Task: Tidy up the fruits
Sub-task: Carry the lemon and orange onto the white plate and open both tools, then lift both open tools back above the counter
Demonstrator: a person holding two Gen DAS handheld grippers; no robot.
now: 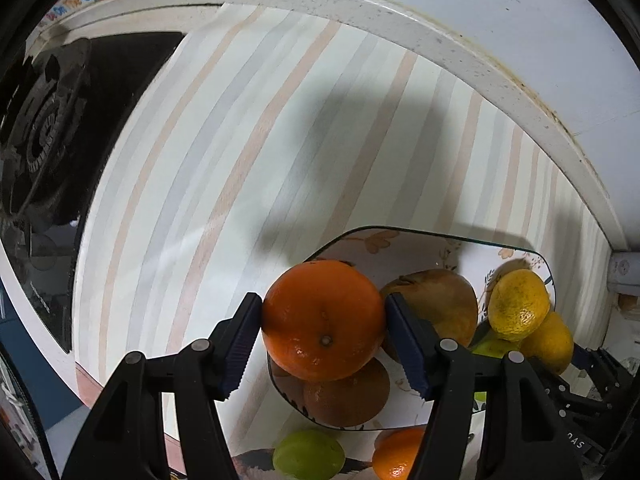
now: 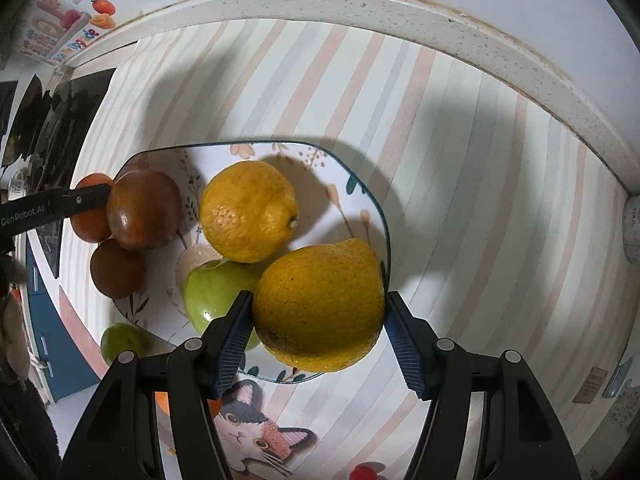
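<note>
My left gripper is shut on an orange, held above the left edge of a floral plate. My right gripper is shut on a yellow-orange citrus over the plate's right rim. On the plate lie a second yellow citrus, a green apple, and a brown fruit. Another brown fruit sits at the plate's left edge. In the right wrist view the left gripper's finger crosses the held orange.
A green fruit and another orange lie on the striped mat near the plate. A black gas hob is at the left. A raised white counter edge runs along the back wall.
</note>
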